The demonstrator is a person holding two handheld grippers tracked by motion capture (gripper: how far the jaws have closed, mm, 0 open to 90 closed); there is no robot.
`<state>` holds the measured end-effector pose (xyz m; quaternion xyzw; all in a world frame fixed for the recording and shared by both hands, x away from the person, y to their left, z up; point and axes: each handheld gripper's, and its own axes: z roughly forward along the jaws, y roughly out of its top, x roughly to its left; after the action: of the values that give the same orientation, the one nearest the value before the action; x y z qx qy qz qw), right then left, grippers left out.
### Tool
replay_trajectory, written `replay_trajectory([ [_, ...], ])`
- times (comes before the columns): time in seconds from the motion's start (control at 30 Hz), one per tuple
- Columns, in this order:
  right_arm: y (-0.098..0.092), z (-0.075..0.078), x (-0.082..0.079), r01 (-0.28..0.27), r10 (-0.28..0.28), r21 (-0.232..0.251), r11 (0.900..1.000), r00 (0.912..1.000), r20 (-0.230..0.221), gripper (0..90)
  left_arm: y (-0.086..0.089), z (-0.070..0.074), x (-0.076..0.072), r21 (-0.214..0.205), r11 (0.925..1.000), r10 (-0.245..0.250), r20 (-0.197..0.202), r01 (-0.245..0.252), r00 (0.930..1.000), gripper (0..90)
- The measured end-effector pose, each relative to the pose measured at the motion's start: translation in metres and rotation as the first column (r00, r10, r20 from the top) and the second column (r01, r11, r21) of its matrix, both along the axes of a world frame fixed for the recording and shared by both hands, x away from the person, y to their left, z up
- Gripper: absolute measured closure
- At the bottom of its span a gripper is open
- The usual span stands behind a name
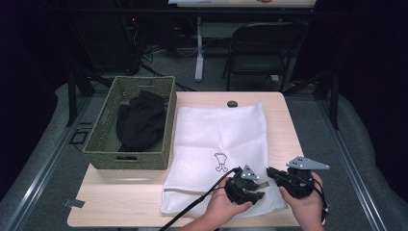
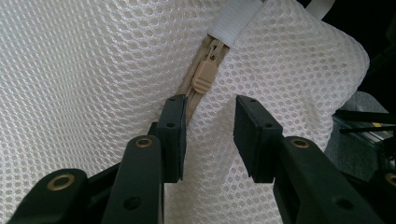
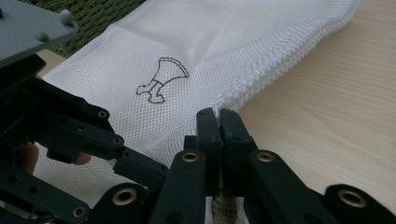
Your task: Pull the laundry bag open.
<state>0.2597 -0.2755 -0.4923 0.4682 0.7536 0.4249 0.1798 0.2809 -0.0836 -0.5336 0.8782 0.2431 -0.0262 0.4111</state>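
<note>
Here, a white mesh laundry bag (image 1: 219, 139) lies flat on the light wooden table (image 1: 120, 202), reaching from the far edge to the near edge, with a small black outline drawing (image 1: 221, 161) printed on its near half. Just beside the bag, on the left part of the table, stands a green woven basket (image 1: 103, 139) holding a bundle of black cloth (image 1: 140, 120). A small dark object (image 1: 232, 103) sits at the far edge of the table, just past the bag.

Both hands work at the bag's near right corner. The left gripper (image 1: 254, 190) hovers over the mesh, and in the left gripper view (image 2: 210, 121) its jaws stand apart with a clear gap between them, holding nothing. The beige zipper pull (image 2: 204, 77) lies just ahead of that gap, on a beige zipper track that runs under the left jaw, with a white fabric tab (image 2: 233, 18) at its far end.

The right gripper (image 1: 270, 172) points left toward the other one. In the right gripper view (image 3: 218, 116) its jaws are pressed together on the folded edge of the mesh bag, where the bag meets the bare table. The left gripper's black frame and a fingertip show at the left of that view.
</note>
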Motion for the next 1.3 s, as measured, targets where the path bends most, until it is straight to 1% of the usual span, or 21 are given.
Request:
replay_trajectory([
  [0.03,0.0022,0.0013,-0.0008,0.000,0.000,0.002,1.0000,1.0000,0.006,87.8,-0.0004,-0.0004,0.0018,-0.015,0.9999,-0.007,-0.008,0.007,0.9999,65.0],
  [0.1,0.0026,0.0014,-0.0010,0.002,-0.002,0.000,1.0000,1.0000,0.010,87.8,-0.0006,0.0000,0.0023,-0.013,0.9999,-0.003,-0.012,0.003,0.9999,65.0],
  [0.17,0.0033,0.0011,-0.0011,0.000,0.000,0.002,1.0000,0.9999,0.015,87.8,-0.0006,0.0000,0.0037,-0.038,0.9993,-0.007,-0.023,0.006,0.9997,65.5],
  [0.2,0.0035,0.0010,-0.0012,-0.002,0.002,0.002,1.0000,0.9999,0.016,87.9,-0.0009,0.0004,0.0044,-0.037,0.9993,-0.009,-0.020,0.008,0.9998,65.7],
  [0.33,0.0039,0.0011,-0.0009,-0.001,0.001,-0.002,1.0000,0.9999,0.015,87.9,-0.0022,-0.0001,0.0067,-0.041,0.9991,-0.012,-0.036,0.010,0.9993,67.6],
  [0.4,0.0039,0.0010,-0.0008,0.000,0.000,-0.003,1.0000,0.9999,0.016,87.9,-0.0022,0.0002,0.0069,-0.042,0.9991,-0.012,-0.036,0.010,0.9993,68.3],
  [0.47,0.0033,0.0008,-0.0005,0.003,-0.003,0.002,1.0000,0.9999,0.017,87.9,-0.0014,0.0017,0.0065,-0.046,0.9989,-0.012,-0.026,0.011,0.9996,68.6],
  [0.5,0.0025,0.0004,0.0000,0.005,-0.005,0.005,1.0000,0.9999,0.016,87.8,-0.0009,0.0027,0.0056,-0.063,0.9980,-0.014,-0.027,0.012,0.9995,69.0],
  [0.63,0.0029,0.0005,-0.0001,0.005,-0.005,0.002,1.0000,0.9998,0.019,87.8,-0.0003,0.0048,0.0032,-0.086,0.9961,-0.025,-0.029,0.022,0.9993,69.9],
  [0.77,0.0038,0.0007,-0.0004,0.002,-0.002,0.004,1.0000,0.9998,0.022,87.9,-0.0015,0.0054,0.0016,-0.097,0.9950,-0.025,-0.018,0.023,0.9995,70.7],
  [0.8,0.0040,0.0008,-0.0005,0.002,-0.002,0.004,1.0000,0.9997,0.023,87.9,-0.0017,0.0056,0.0017,-0.092,0.9956,-0.021,-0.019,0.019,0.9996,71.0],
  [0.97,0.0043,0.0012,-0.0008,0.002,-0.002,0.008,1.0000,0.9998,0.022,87.9,-0.0027,0.0043,0.0022,-0.091,0.9958,-0.005,-0.012,0.004,0.9999,73.6],
  [1.03,0.0038,0.0015,-0.0009,0.002,-0.002,0.015,0.9999,0.9998,0.021,87.8,-0.0039,0.0042,0.0017,-0.097,0.9952,0.007,-0.005,-0.008,1.0000,75.3],
  [1.1,0.0032,0.0017,-0.0009,0.001,-0.002,0.021,0.9998,0.9997,0.024,87.9,-0.0045,0.0059,0.0013,-0.093,0.9956,0.014,0.009,-0.013,0.9999,76.7],
  [1.17,0.0029,0.0018,-0.0013,0.002,-0.003,0.020,0.9998,0.9997,0.024,87.9,-0.0047,0.0059,0.0011,-0.099,0.9948,0.023,0.006,-0.022,0.9997,77.9],
  [1.23,0.0031,0.0019,-0.0016,0.005,-0.006,0.016,0.9999,0.9996,0.028,87.8,-0.0046,0.0058,0.0010,-0.105,0.9942,0.027,0.011,-0.026,0.9996,79.7],
  [1.27,0.0034,0.0019,-0.0017,0.006,-0.006,0.013,0.9999,0.9996,0.029,87.8,-0.0036,0.0069,0.0004,-0.103,0.9942,0.033,0.031,-0.029,0.9990,80.7],
  [1.3,0.0035,0.0020,-0.0018,0.005,-0.006,0.012,0.9999,0.9996,0.027,87.8,-0.0033,0.0074,-0.0002,-0.109,0.9934,0.040,0.031,-0.037,0.9987,81.3],
])
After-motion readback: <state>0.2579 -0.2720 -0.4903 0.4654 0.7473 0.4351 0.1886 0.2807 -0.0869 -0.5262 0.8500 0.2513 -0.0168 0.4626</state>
